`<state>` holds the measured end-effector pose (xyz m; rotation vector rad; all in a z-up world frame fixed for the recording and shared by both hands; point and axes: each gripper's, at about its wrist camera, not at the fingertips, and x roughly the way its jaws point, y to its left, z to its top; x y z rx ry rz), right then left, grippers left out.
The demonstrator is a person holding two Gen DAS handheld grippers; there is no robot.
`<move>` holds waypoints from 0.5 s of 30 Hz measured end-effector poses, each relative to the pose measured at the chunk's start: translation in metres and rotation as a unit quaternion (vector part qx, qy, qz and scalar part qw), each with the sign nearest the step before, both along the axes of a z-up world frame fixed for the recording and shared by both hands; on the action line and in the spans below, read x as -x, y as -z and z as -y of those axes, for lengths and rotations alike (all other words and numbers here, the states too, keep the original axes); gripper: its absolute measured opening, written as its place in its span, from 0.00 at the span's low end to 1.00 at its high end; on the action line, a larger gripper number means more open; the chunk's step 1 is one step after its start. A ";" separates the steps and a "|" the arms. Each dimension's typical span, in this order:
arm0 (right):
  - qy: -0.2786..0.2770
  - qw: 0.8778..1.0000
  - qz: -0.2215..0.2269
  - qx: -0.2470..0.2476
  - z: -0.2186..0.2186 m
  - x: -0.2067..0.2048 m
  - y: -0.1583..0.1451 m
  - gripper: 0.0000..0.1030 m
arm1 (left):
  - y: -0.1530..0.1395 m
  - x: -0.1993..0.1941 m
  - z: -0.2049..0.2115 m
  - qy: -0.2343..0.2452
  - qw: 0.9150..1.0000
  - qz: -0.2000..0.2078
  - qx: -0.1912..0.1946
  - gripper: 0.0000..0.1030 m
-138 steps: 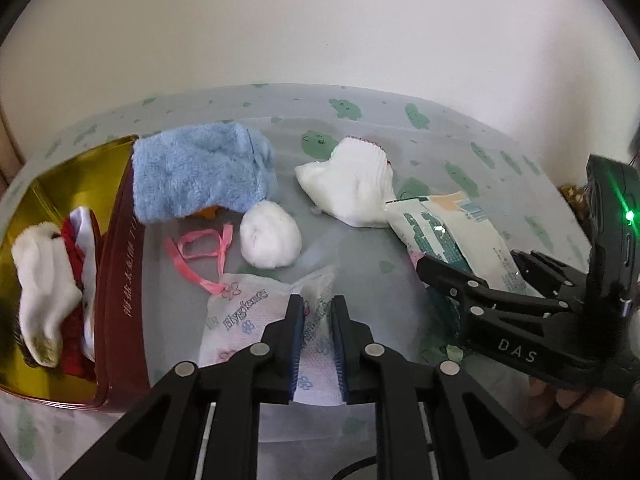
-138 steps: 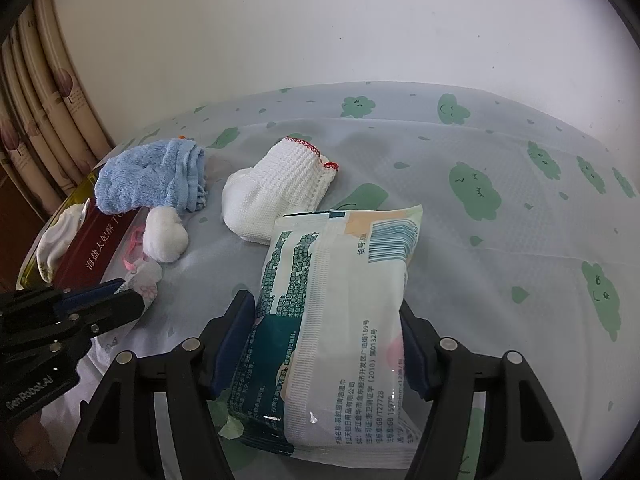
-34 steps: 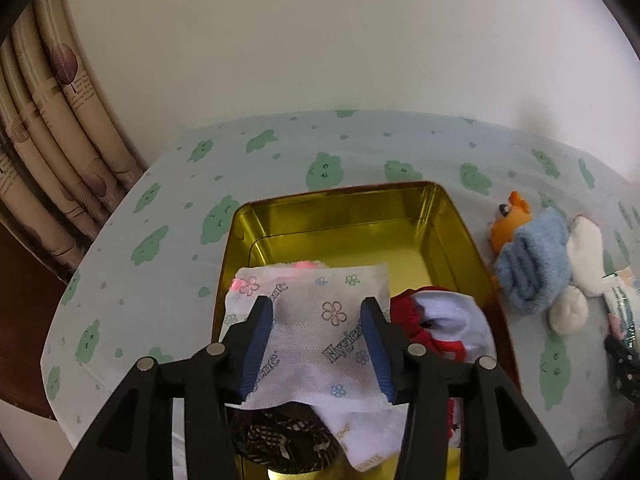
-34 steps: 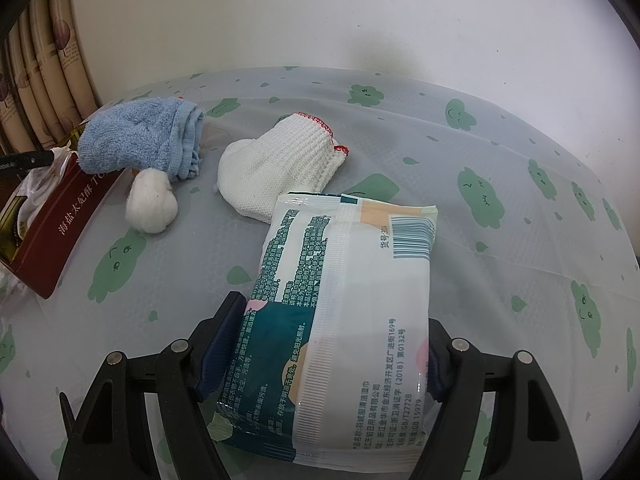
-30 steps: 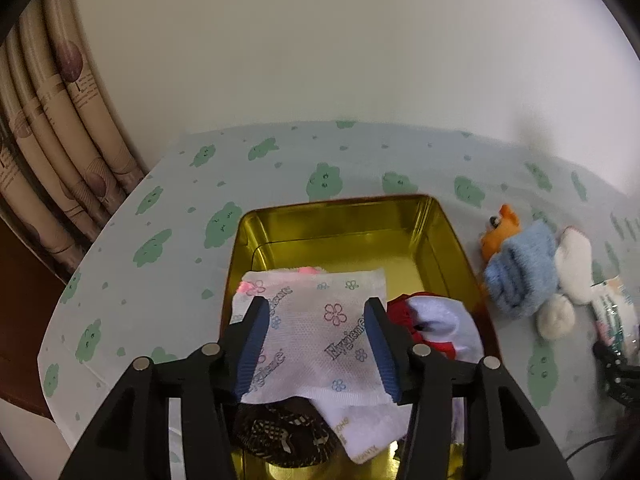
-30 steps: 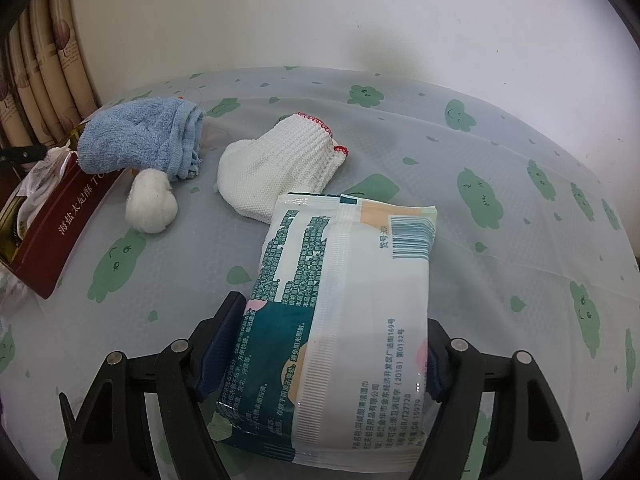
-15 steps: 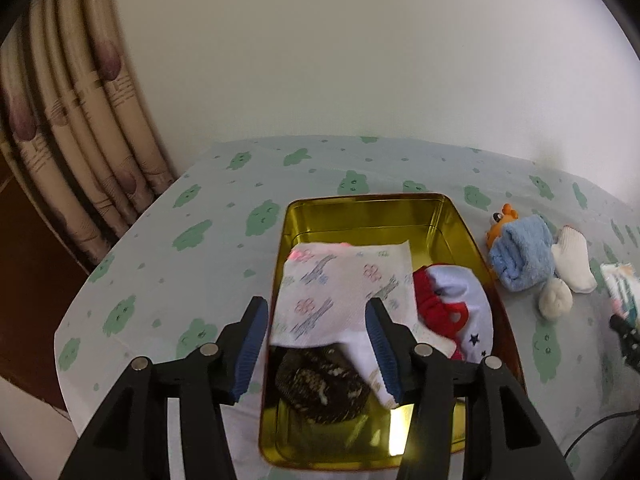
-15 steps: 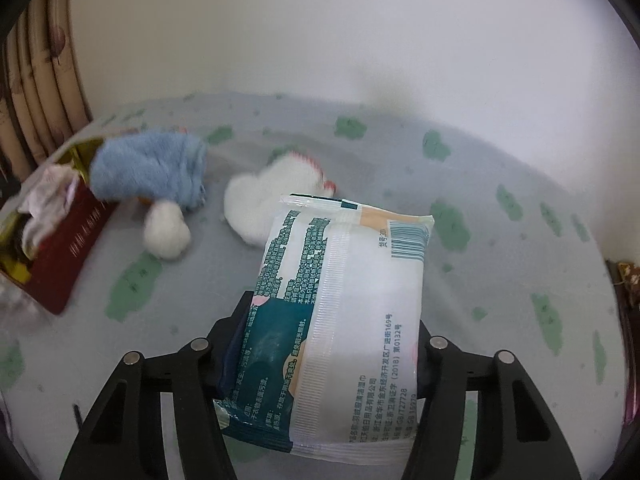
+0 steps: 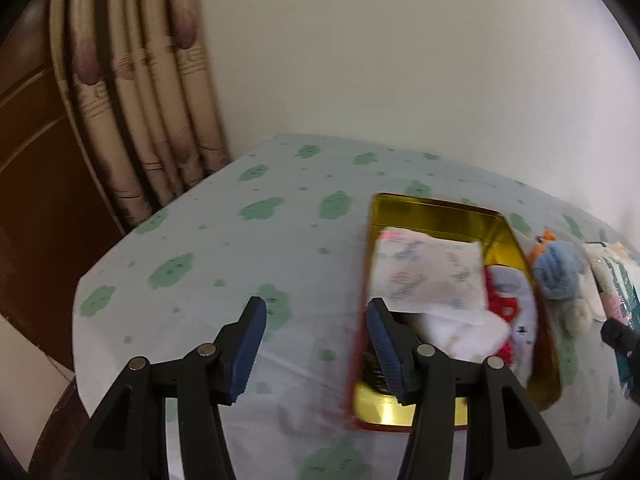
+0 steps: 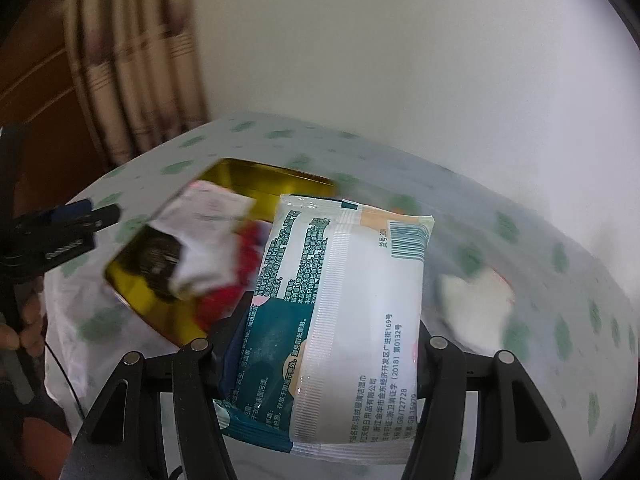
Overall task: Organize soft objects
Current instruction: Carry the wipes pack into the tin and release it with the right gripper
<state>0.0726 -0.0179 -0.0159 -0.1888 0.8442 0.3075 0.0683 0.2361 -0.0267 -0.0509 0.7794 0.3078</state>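
My right gripper (image 10: 332, 344) is shut on a wet wipes pack (image 10: 340, 312) and holds it in the air, just right of the gold tin (image 10: 256, 176). The tin (image 9: 432, 216) holds a flowered tissue pack (image 9: 424, 276), red and white socks (image 9: 504, 304) and a dark item. My left gripper (image 9: 316, 344) is open and empty, off the tin's left side; it also shows in the right wrist view (image 10: 80, 216). A blue plush toy (image 9: 556, 268) and a white ball (image 9: 576, 316) lie right of the tin. A white sock (image 10: 476, 308) lies on the cloth.
The table carries a pale cloth with green cloud prints (image 9: 256, 208). Beige curtains (image 9: 140, 92) and a dark wooden panel (image 9: 32, 160) stand at the left. A white wall (image 9: 400, 60) is behind. The table's left edge (image 9: 76, 320) is close.
My left gripper has let go of the tissue pack into the tin and drawn back to the left. My right gripper has lifted the wipes pack and carried it left toward the tin.
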 end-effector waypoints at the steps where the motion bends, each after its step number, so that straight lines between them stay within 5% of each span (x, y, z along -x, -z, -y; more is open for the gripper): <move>1: -0.010 1.000 -0.001 0.002 -0.013 -0.003 0.000 0.55 | -0.001 0.000 -0.004 -0.007 1.000 0.002 -0.004 0.52; 15: -0.037 0.997 -0.063 -0.012 -0.109 -0.038 0.046 0.55 | -0.006 0.007 -0.046 -0.064 0.998 0.020 0.014 0.52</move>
